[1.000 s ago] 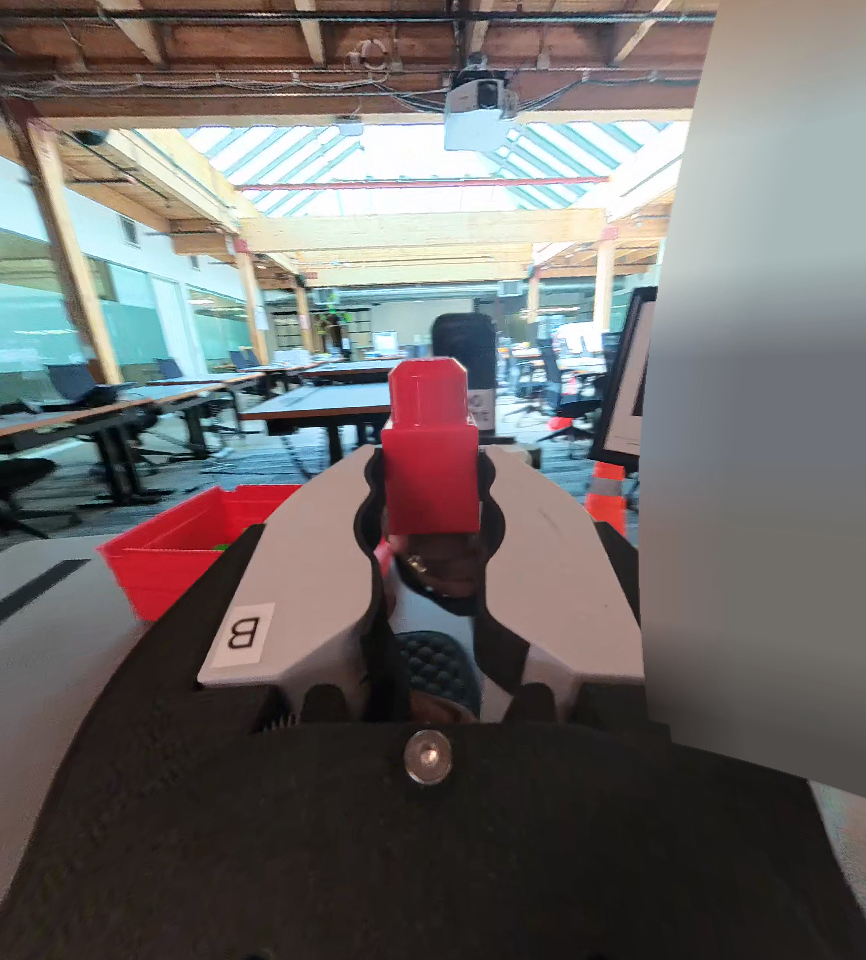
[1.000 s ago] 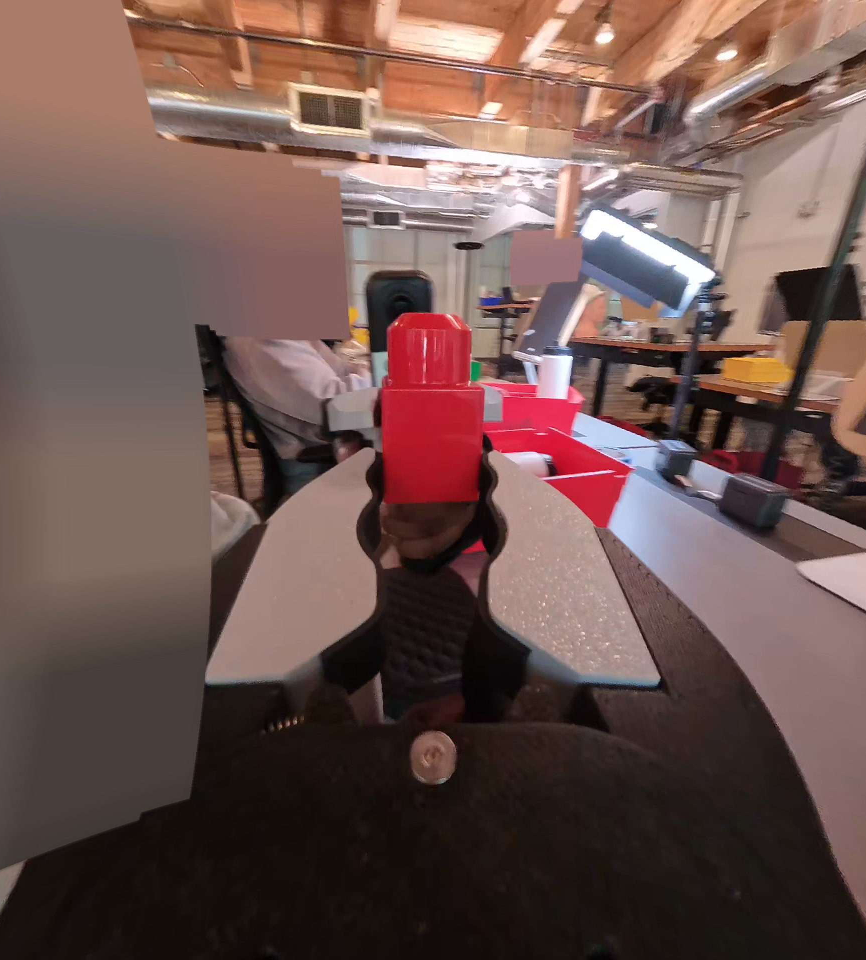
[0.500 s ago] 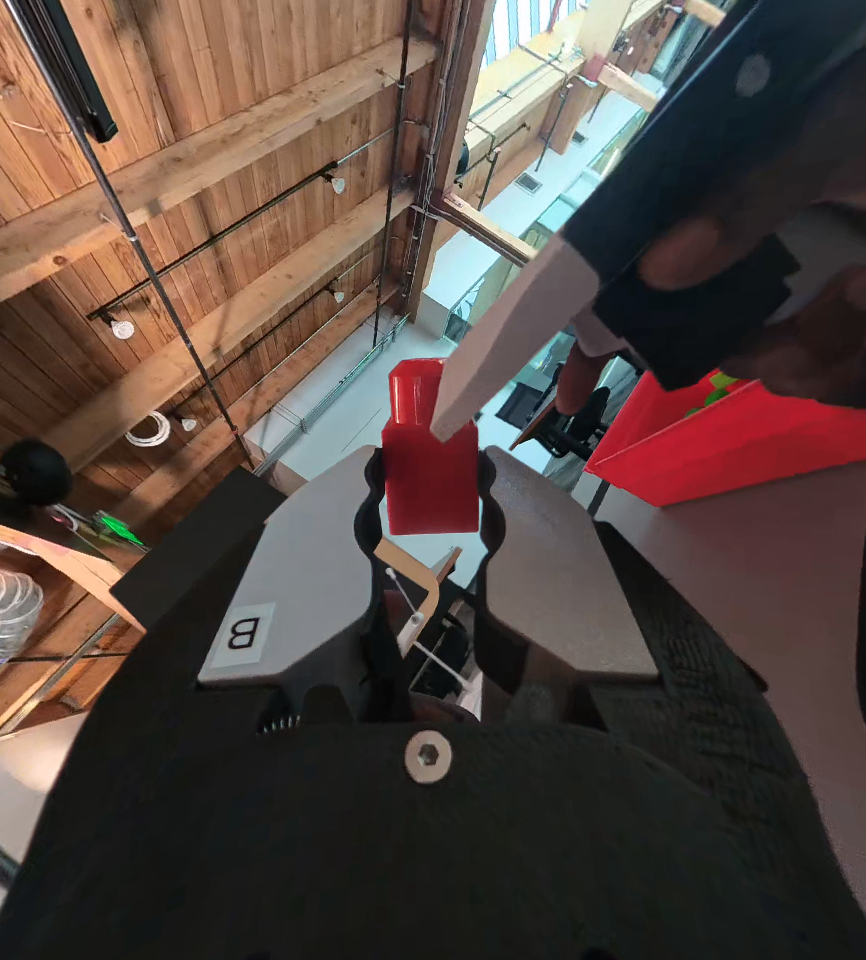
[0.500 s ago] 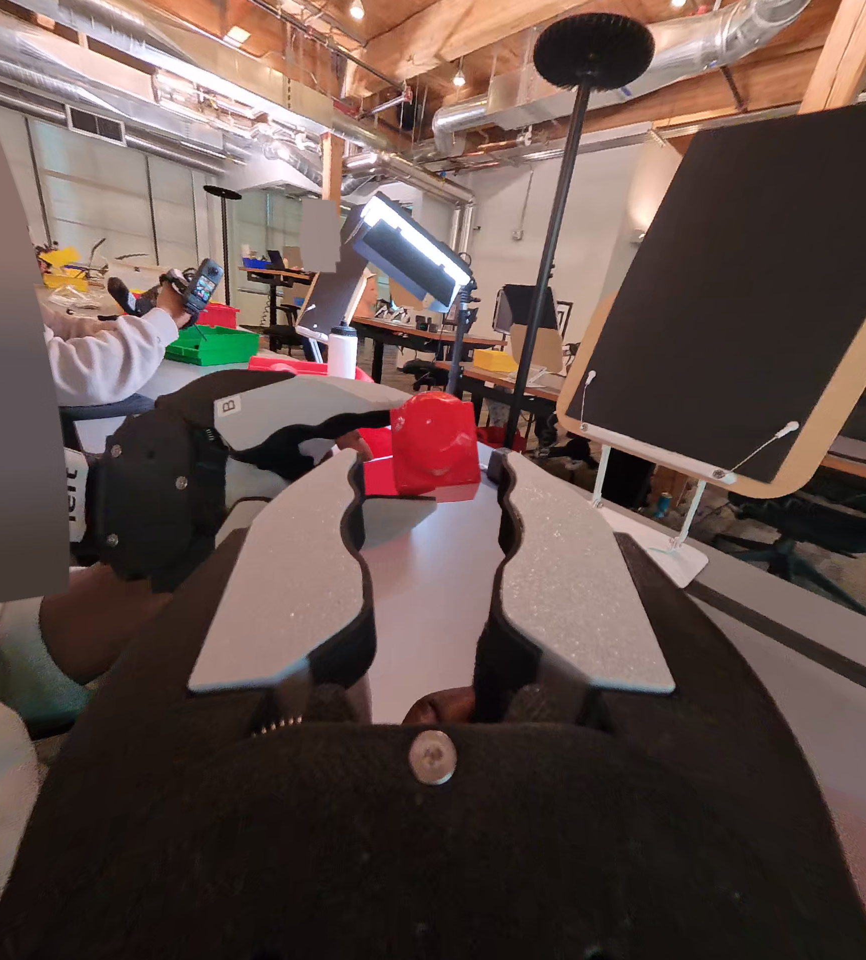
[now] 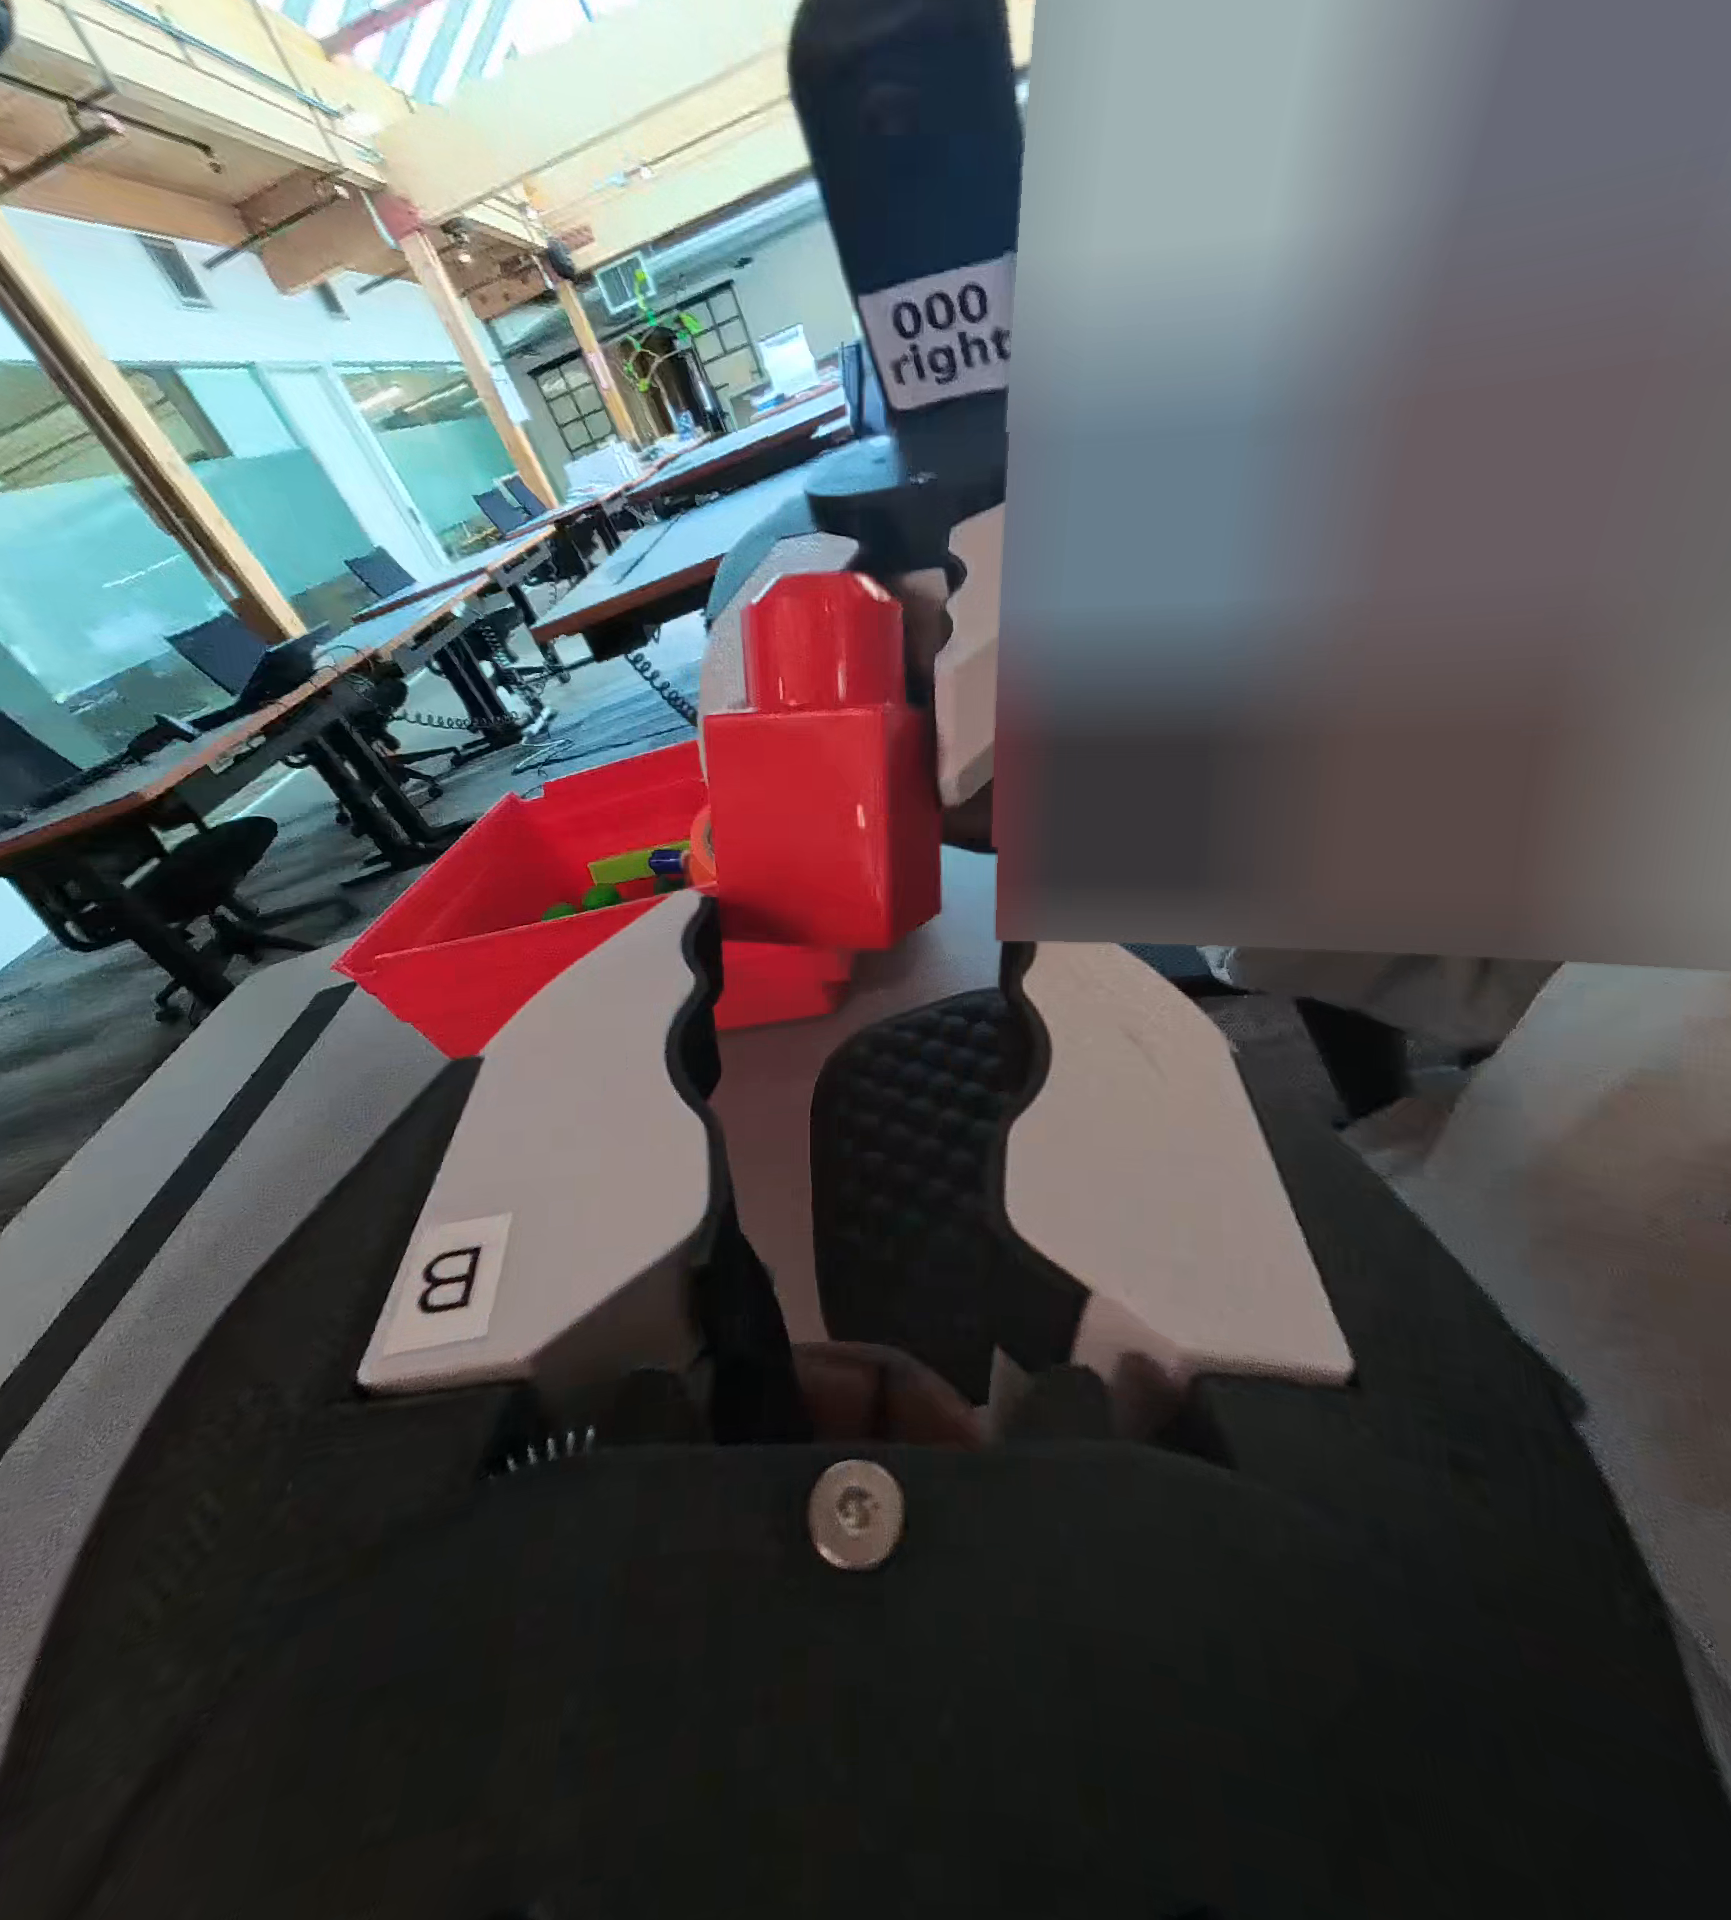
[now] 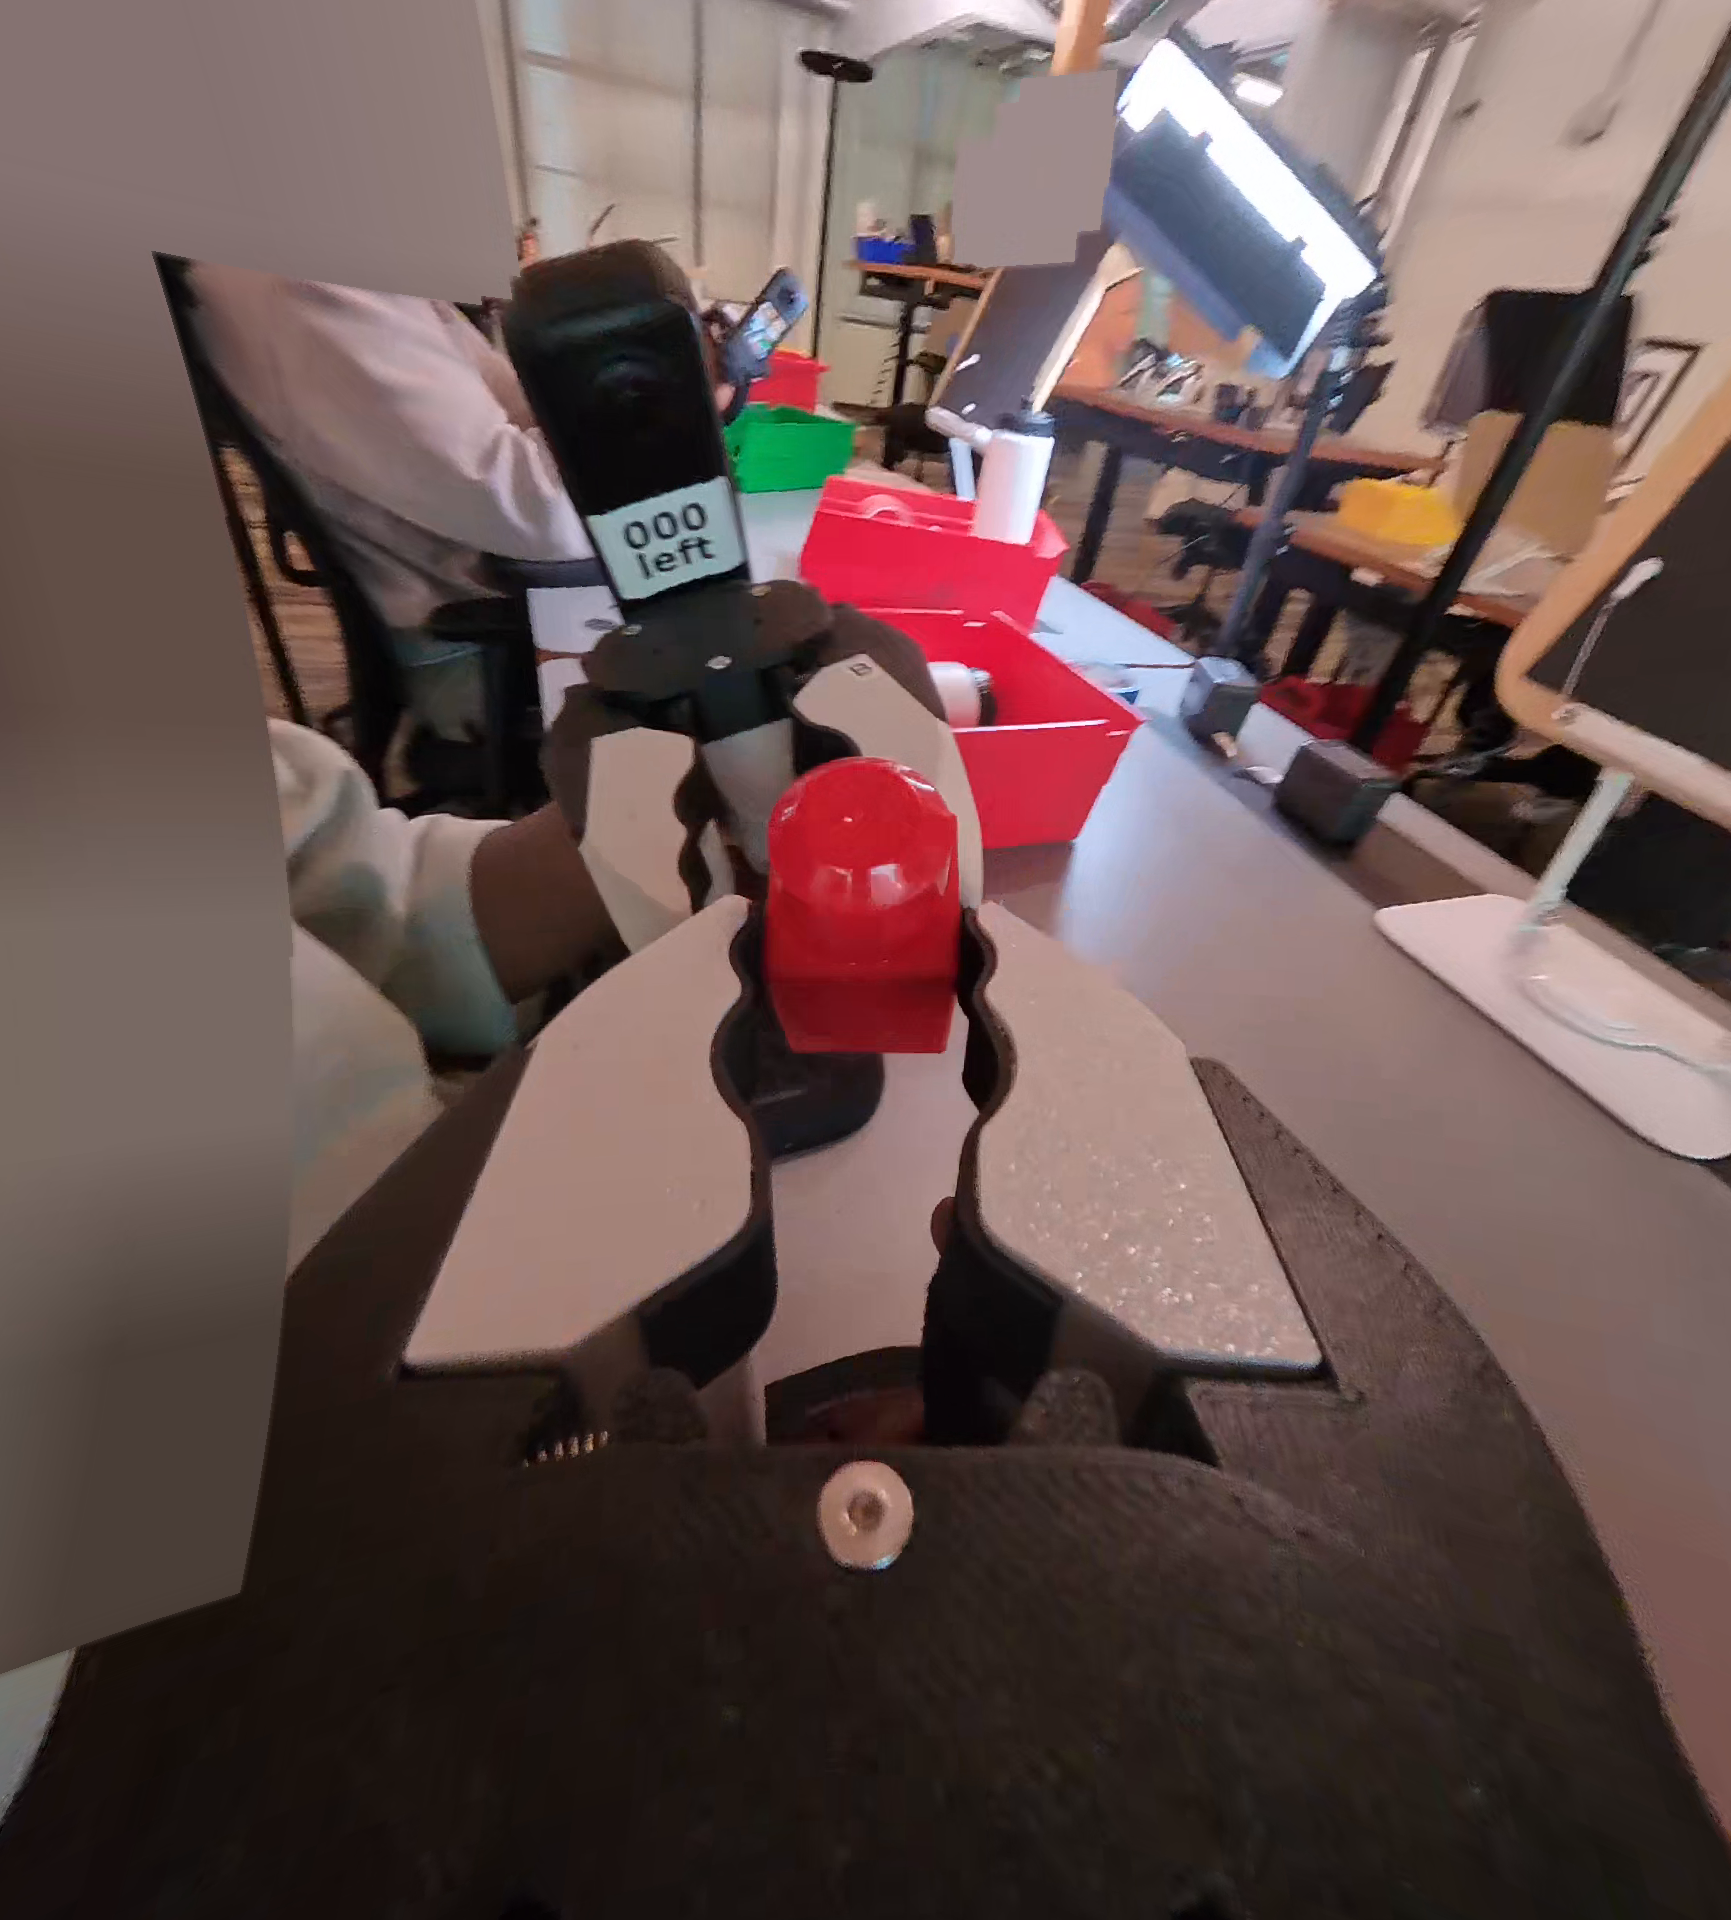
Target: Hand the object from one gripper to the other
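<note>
- Left wrist view: the left gripper [image 5: 856,935] stands with its jaws apart and nothing between them. The red block [image 5: 819,800] sits just beyond its fingertips, slightly left of centre, against the far gripper partly hidden by a blurred patch. A red bin [image 5: 487,935] rests on the grey table [image 5: 92,1174] at far left.
- Right wrist view: the right gripper [image 6: 856,935] is clamped on the red block, stud pointing away. The left gripper faces it from just behind, jaws spread.
- Judgement: the handover looks essentially done; only separating the grippers seems left.
</note>
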`<action>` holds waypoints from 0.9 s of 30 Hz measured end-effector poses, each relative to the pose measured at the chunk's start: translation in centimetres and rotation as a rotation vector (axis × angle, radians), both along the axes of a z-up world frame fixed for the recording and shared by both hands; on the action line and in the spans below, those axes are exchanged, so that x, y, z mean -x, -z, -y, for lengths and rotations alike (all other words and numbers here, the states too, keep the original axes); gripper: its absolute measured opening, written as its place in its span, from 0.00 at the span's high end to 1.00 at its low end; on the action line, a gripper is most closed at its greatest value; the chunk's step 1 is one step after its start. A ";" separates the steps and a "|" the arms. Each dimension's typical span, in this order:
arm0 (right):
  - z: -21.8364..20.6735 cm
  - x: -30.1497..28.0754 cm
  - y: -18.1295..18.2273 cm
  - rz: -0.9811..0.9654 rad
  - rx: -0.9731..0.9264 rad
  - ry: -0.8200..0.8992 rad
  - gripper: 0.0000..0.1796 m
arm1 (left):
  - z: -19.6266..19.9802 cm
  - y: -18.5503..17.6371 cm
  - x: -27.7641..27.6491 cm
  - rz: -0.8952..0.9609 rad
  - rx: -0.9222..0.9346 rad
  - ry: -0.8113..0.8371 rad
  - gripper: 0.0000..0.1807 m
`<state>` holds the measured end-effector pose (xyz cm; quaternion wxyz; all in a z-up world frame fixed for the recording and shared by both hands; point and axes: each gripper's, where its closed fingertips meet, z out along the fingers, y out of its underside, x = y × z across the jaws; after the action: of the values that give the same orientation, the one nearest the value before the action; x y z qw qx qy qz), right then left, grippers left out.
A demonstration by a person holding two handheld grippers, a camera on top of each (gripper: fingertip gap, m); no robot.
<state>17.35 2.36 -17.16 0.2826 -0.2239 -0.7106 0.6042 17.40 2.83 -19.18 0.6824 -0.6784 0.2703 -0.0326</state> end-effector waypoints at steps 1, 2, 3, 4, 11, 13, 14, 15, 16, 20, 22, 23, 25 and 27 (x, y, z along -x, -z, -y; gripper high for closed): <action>0.1 -0.2 0.2 0.016 -0.005 -0.021 0.80 | -0.2 0.3 -0.1 -0.018 -0.005 -0.003 0.73; 0.2 -0.3 0.4 0.026 -0.014 -0.033 0.80 | -0.4 0.4 -0.2 -0.038 -0.016 -0.012 0.75; 0.3 -0.4 0.6 0.032 -0.021 -0.039 0.80 | -0.6 0.5 -0.2 -0.050 -0.028 -0.023 0.76; 0.4 -0.5 0.5 0.032 -0.022 -0.045 0.80 | -0.7 0.5 -0.3 -0.051 -0.034 -0.026 0.77; -1.4 1.5 -4.0 -0.125 0.313 0.172 0.73 | -1.0 -4.4 3.4 0.287 -0.275 -0.294 0.78; -2.1 2.5 -4.3 -0.191 0.337 0.317 0.70 | -0.4 -5.1 6.3 0.221 -0.385 -0.557 0.78; -2.0 2.8 -4.1 -0.224 0.309 0.369 0.68 | -0.1 -5.3 6.8 0.164 -0.429 -0.640 0.78; -1.7 3.1 -3.9 -0.252 0.269 0.415 0.67 | 0.2 -5.5 6.8 0.118 -0.457 -0.690 0.78; -1.3 3.3 -3.7 -0.276 0.236 0.451 0.66 | 0.2 -5.5 6.6 0.088 -0.470 -0.719 0.78; -0.7 3.3 -3.6 -0.312 0.228 0.494 0.68 | -0.4 -4.8 6.1 -0.020 -0.460 -0.769 0.78; -0.8 3.4 -3.5 -0.313 0.221 0.500 0.70 | -0.8 -4.4 5.7 -0.051 -0.451 -0.764 0.78; -0.9 3.6 -3.4 -0.306 0.214 0.505 0.71 | -0.9 -4.3 5.4 -0.072 -0.454 -0.762 0.79; -0.9 3.7 -3.1 -0.297 0.205 0.493 0.79 | -1.2 -4.2 4.8 -0.122 -0.452 -0.760 0.79; -1.0 3.3 -3.4 -0.295 0.228 0.450 0.81 | -1.2 -4.4 4.3 -0.135 -0.452 -0.688 0.79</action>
<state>14.02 3.36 -13.76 0.4830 -0.3158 -0.5218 0.6283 13.14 4.08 -14.80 0.7661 -0.5629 0.0723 0.3018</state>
